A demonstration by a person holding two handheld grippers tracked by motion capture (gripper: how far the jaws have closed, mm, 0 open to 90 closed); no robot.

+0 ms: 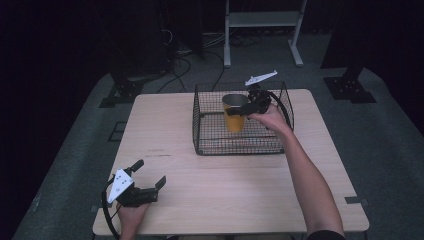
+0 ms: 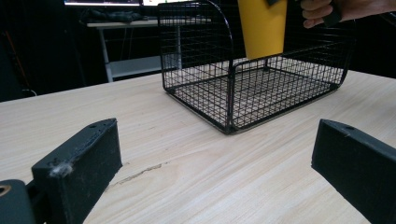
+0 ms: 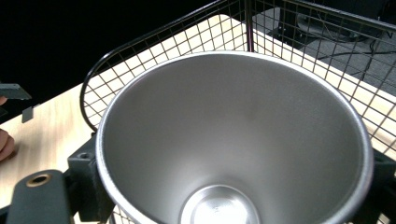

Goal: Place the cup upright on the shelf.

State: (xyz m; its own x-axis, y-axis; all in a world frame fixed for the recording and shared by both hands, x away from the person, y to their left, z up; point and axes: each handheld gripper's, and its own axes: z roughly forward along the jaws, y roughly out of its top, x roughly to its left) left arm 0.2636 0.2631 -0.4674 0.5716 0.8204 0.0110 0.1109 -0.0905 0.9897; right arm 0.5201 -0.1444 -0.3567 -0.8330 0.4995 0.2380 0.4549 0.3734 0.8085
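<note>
Right gripper (image 1: 248, 107) clamps the yellow cup (image 1: 234, 118) inside the wire basket (image 1: 200, 145).

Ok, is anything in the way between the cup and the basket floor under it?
Nothing visible. The right gripper holds the yellow cup upright inside the wire basket. In the left gripper view the cup hangs clear of the mesh floor, and the floor below it looks bare.
</note>
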